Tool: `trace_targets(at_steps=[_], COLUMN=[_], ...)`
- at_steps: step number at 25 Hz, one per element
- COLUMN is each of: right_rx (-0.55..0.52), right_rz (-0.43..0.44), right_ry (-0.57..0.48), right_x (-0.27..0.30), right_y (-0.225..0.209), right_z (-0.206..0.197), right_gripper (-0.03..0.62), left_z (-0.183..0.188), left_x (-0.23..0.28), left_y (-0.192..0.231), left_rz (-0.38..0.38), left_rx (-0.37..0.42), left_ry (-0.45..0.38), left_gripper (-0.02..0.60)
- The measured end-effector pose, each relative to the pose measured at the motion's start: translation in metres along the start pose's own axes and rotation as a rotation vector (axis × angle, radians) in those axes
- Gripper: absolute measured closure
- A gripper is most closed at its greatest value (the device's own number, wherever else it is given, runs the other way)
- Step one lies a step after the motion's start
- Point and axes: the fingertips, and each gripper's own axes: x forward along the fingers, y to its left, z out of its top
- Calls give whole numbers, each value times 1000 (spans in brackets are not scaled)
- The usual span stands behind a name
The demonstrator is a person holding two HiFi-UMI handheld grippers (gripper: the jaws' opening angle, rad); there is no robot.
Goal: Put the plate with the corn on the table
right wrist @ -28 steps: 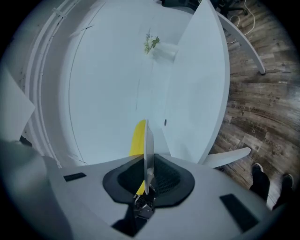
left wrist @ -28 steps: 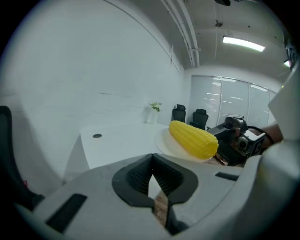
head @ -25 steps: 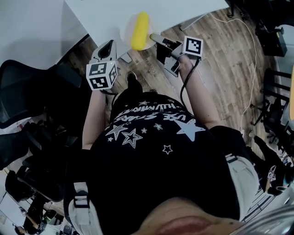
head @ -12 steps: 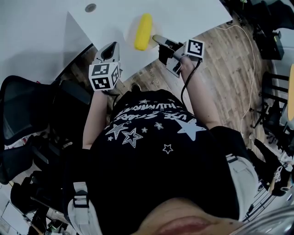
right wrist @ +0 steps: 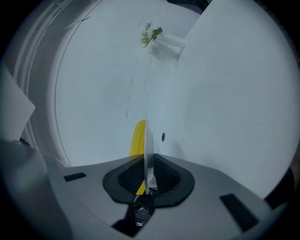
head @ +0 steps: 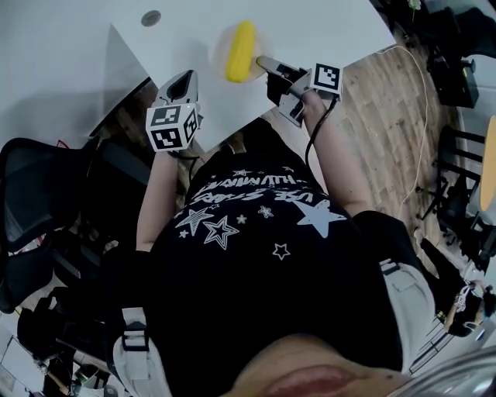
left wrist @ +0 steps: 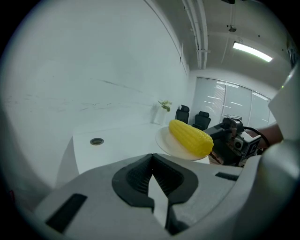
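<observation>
— What's the person wearing?
— A black T-shirt [head: 256, 256] with white stars and white lettering.
— And the claws?
— Left claw [head: 186, 76] and right claw [head: 261, 61] are grey with black ribbed pads [left wrist: 136, 177]. Each bears a black-and-white marker cube [head: 172, 127], and a black cable [head: 310, 151] leaves the right one.

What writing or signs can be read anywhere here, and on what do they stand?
Shirt: white lettering among printed stars, upside down in the head view, too blurred to read for certain.
Marker cubes: black-and-white square patterns, no letters or numbers.
Plate, corn, table: no print to be seen.
</observation>
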Motion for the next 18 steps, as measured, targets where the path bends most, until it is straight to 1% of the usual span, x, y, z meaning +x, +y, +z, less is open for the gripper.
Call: trace_targets(at_steps=[4,10,12,15,18], right_rx=[6,-22,-24,-14,-11], right_rz=[27,37,37,40,51], right_ry=[19,69,95,132,171], right_x=[6,11,17,33,46], right_y=[-5,-16,-21,-26,-32], right_z=[18,21,38,74,91], right_gripper=[553,553,553,553,553], left_z=[3,-5,4,26,34], left_x=[12,9,24,57,76], left_y=[1,3,5,9,12], left_rz=[33,87,105,129,148], left_rx=[-24,-48,-60,-75,-83], left_ry=[-5,-21,-22,-14,-6], left_gripper=[575,575,575,575,575])
